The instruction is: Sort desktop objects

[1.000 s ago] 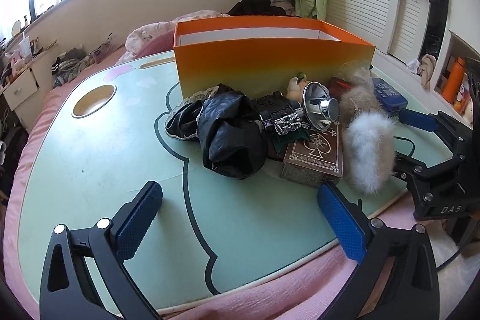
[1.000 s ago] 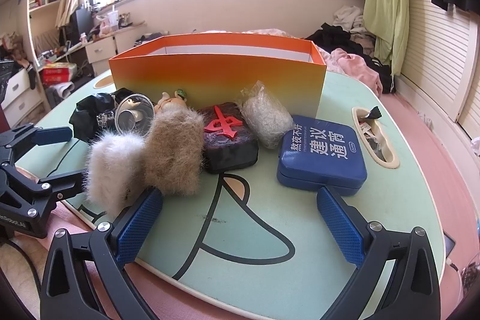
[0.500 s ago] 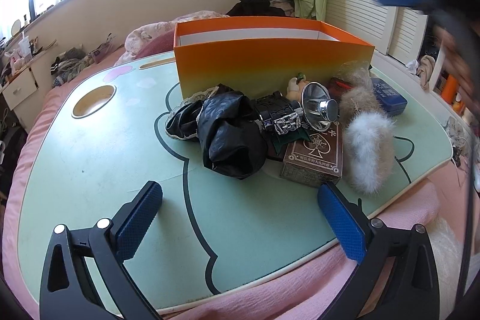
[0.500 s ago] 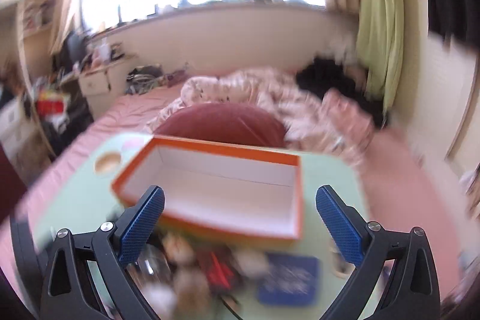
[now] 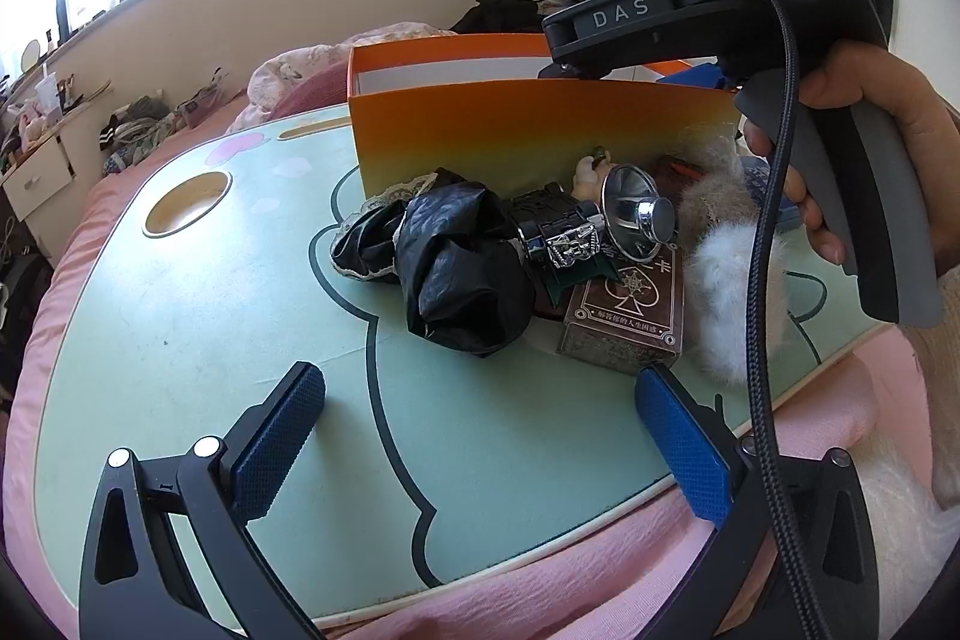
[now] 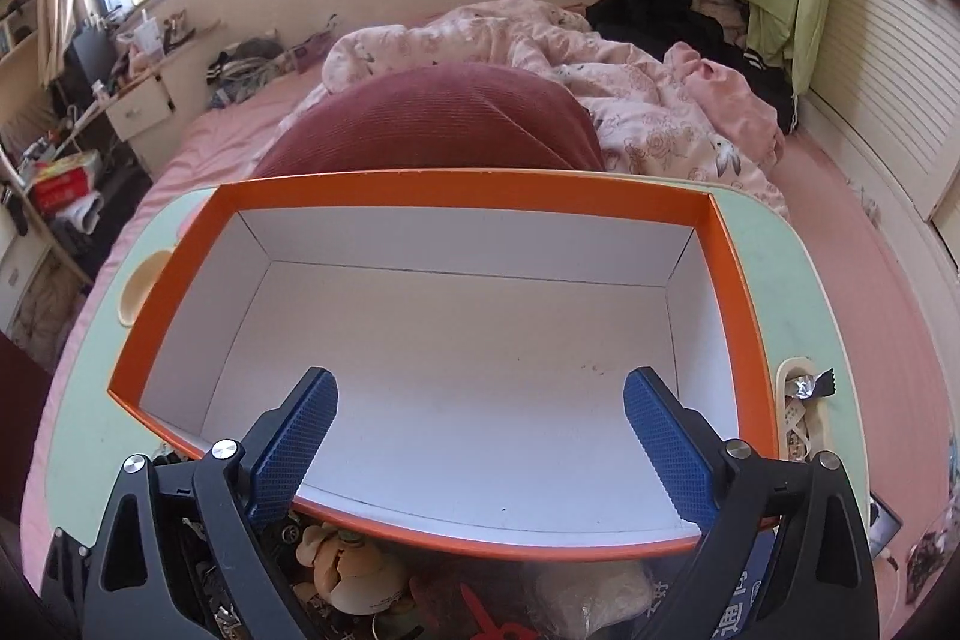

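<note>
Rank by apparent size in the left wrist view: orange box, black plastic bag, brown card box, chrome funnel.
1. orange box, largest even though farthest
2. black plastic bag
3. brown card box, close to the bag; partly covered, so this order is unsure
4. chrome funnel

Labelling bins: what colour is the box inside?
White inside the box, orange rim; clearest in the right wrist view.

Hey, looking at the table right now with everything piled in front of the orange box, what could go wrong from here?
1. The right tool hovers open and empty over the orange box; coming down to the pile, it might clip the box's near wall.
2. Its cable drapes across the white fur piece and could drag it off the table's edge.
3. The metal funnel leans on the card box; pulling neighbours may topple it.
</note>
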`<state>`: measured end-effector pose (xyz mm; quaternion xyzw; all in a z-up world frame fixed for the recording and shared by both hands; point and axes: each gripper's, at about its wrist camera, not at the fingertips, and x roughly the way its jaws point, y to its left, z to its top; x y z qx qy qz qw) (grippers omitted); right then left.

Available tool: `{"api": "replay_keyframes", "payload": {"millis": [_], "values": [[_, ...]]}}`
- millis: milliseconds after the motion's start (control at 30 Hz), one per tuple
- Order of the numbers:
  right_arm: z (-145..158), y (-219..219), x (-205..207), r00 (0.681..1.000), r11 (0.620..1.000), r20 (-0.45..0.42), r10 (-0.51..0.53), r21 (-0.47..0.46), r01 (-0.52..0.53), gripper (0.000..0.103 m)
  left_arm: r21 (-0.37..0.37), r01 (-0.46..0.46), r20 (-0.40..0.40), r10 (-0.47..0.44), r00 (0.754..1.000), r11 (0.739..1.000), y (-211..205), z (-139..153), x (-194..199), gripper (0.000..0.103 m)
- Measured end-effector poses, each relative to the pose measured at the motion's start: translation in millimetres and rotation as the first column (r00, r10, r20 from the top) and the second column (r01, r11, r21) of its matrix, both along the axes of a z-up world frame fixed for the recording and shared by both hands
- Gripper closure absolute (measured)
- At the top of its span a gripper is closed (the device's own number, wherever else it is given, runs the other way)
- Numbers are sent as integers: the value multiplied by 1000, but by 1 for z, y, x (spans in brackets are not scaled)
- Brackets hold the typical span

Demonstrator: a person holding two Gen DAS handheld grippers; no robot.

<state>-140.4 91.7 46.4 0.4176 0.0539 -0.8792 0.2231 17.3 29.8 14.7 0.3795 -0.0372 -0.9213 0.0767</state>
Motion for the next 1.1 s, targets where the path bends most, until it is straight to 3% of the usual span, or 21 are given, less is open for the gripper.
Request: {"api": "replay_keyframes", "payload": {"millis": [100, 200, 300, 400, 500, 533, 600, 733, 800, 1100], "values": [[1, 2, 2, 1000, 1000, -11, 1, -16, -2, 6, 1, 0, 0, 0, 1000, 1000, 0, 0, 0, 0], [16, 14, 18, 997, 997, -83, 2, -82, -9, 17, 2, 1, 0, -1, 1000, 1000, 0, 0, 0, 0], [40, 43, 56, 984, 986, -175, 17, -160, -45, 17, 4, 0, -1, 0, 1000, 1000, 0, 0, 0, 0], [46, 82, 100, 972, 979, -231, 46, -182, -89, 17, 5, 1, -1, -1, 1000, 1000, 0, 0, 0, 0], [23, 110, 127, 974, 979, -223, 34, -188, -77, 16, 6, 1, -1, -1, 1000, 1000, 0, 0, 1, 0], [11, 112, 130, 978, 986, -209, 30, -151, -63, 16, 6, 0, -1, 0, 1000, 1000, 0, 0, 1, 0], [-10, 111, 131, 983, 995, -181, 25, -89, -41, 17, 5, -1, 1, 1, 1000, 1000, -1, 0, 1, 0], [-44, 104, 129, 992, 999, -124, -2, -48, -4, 17, 8, 0, 2, 0, 1000, 1000, -2, 0, 1, 0], [-50, 97, 132, 979, 999, -199, -43, -27, 39, 15, 6, -1, 2, 1, 1000, 1000, -2, 0, 1, 0], [-53, 94, 123, 976, 999, -218, -16, -40, 7, 6, 4, -3, 3, 3, 1000, 1000, 1, -1, 0, 0]]}}
